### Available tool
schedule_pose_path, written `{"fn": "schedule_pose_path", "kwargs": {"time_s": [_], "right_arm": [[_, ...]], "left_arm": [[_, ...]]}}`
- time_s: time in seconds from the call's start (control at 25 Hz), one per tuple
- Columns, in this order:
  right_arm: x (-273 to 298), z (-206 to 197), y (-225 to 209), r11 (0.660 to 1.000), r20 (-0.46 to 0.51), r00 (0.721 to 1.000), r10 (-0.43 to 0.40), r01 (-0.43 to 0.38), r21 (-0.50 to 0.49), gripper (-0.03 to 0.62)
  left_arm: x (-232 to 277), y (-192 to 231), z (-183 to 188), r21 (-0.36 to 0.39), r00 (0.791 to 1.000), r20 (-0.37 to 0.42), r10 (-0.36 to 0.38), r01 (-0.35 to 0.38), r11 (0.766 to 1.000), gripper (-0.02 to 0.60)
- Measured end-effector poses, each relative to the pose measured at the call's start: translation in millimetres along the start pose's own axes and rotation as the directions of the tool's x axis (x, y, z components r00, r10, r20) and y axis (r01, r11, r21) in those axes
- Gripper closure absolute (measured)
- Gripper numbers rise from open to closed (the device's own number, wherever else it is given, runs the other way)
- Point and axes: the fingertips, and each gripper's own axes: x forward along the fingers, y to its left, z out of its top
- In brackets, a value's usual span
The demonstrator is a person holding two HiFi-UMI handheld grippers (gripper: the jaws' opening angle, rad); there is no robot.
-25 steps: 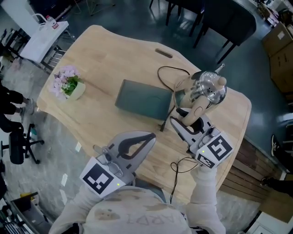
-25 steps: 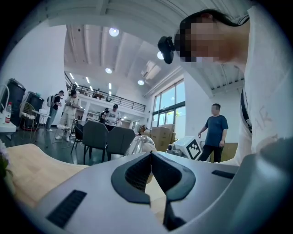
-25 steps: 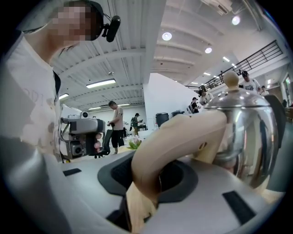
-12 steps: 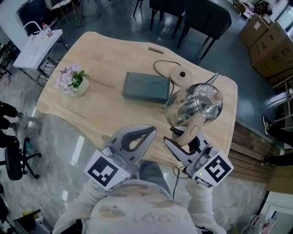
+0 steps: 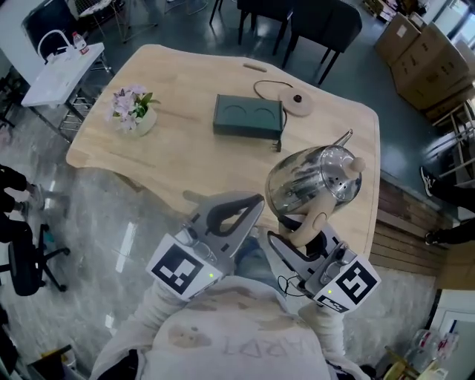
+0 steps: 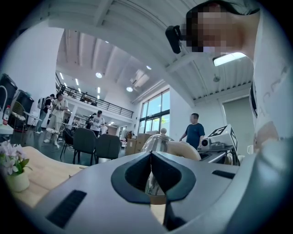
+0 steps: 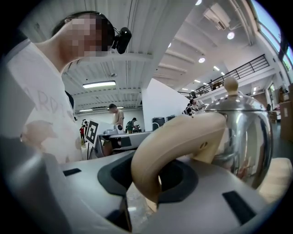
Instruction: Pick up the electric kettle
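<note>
The steel electric kettle with a beige handle hangs in the air above the table's near right edge, off its round base. My right gripper is shut on the handle; in the right gripper view the handle curves down between the jaws of the right gripper, with the kettle beyond it. My left gripper is shut and holds nothing, just left of the kettle. In the left gripper view the left gripper shows its tips meeting, the kettle behind them.
On the wooden table lie a dark green box and a small pot of pink flowers; the base's cord loops beside it. A white side table stands left, dark chairs behind, cardboard boxes to the right.
Both grippers have drawn back toward the person's body. The kettle has come along in the right gripper, away from its base and the green box, to the table's near edge.
</note>
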Motion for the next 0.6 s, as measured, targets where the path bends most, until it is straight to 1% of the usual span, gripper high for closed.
{"fn": "schedule_pose_path", "kwargs": {"time_s": [0.2, 0.36, 0.48, 0.6], "right_arm": [[-7.7, 3.1, 34.1, 0.999, 0.009, 1.000, -0.021, 0.021, -0.041, 0.473], [-11.0, 10.4, 47.7, 0.997, 0.035, 0.998, -0.050, 0.052, -0.060, 0.473], [-10.5, 13.3, 49.8, 0.993, 0.040, 0.996, -0.074, 0.078, -0.087, 0.473], [-11.6, 14.9, 47.2, 0.990, 0.038, 0.995, -0.092, 0.096, -0.107, 0.473]], "left_arm": [[-23.8, -23.4, 6.0, 0.004, 1.000, 0.019, -0.025, 0.025, 1.000, 0.569], [-38.1, -32.0, 15.5, 0.057, 0.998, 0.055, -0.042, 0.039, 0.998, 0.569], [-44.6, -35.1, 16.4, 0.035, 0.999, 0.035, -0.042, 0.041, 0.999, 0.569], [-46.8, -37.0, 18.0, 0.040, 0.999, 0.027, -0.045, 0.044, 0.998, 0.569]]}}
